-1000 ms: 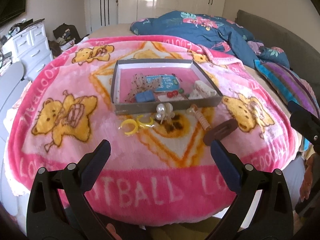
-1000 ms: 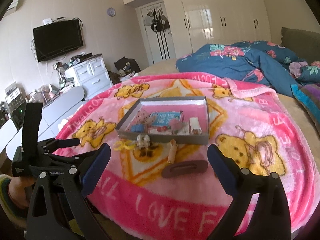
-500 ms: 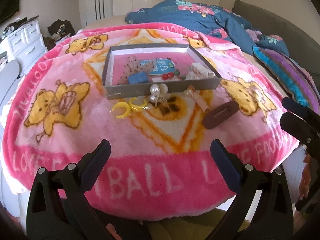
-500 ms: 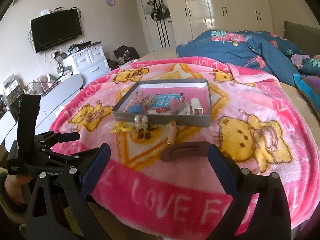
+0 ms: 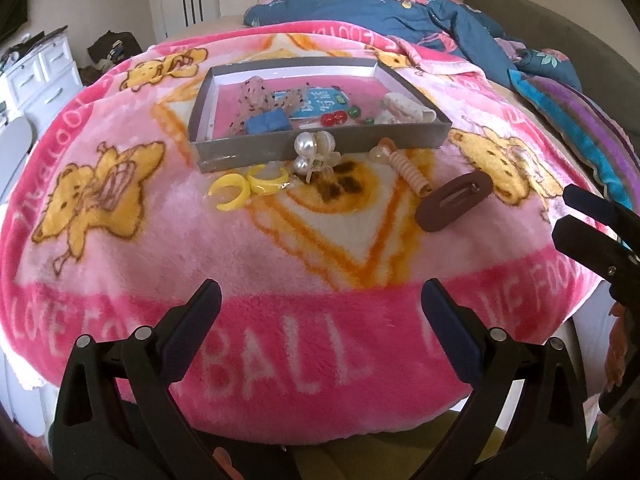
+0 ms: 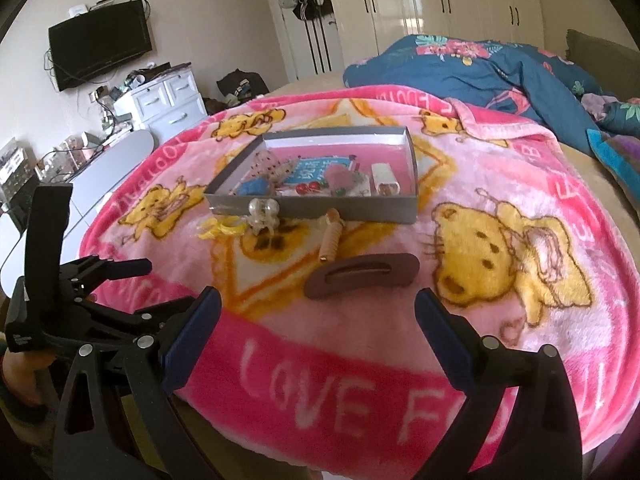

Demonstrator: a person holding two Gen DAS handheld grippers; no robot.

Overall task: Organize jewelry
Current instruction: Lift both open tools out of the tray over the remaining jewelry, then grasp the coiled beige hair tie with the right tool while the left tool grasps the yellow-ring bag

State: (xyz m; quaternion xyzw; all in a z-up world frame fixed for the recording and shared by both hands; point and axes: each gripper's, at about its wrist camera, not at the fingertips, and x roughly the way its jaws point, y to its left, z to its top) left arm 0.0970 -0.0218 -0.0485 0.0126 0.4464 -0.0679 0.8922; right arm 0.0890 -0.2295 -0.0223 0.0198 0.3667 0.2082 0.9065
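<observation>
A shallow grey tray point(image 5: 320, 147) point(image 6: 312, 205) sits mid-blanket and holds several small pieces. In front of it lie yellow rings point(image 5: 248, 189) point(image 6: 220, 227), a pearl hair claw point(image 5: 314, 153) point(image 6: 263, 213), a beige spiral clip point(image 5: 408, 168) point(image 6: 332, 242) and a brown oval hair clip point(image 5: 454, 201) point(image 6: 362, 275). My left gripper point(image 5: 320, 312) hangs open over the blanket's near edge, well short of these. My right gripper point(image 6: 318, 316) is open too, just short of the brown clip. Neither holds anything.
The pink bear-print blanket point(image 5: 160, 240) covers the bed; a blue floral duvet point(image 6: 500, 76) is bunched at the back right. White drawers point(image 6: 164, 100) and a wall TV point(image 6: 100, 54) stand to the left. A hand point(image 6: 16, 364) holds the left gripper.
Both grippers have moved in closer to the blanket and lower, so the tray and loose pieces look larger. Both stayed open; nothing on the blanket moved.
</observation>
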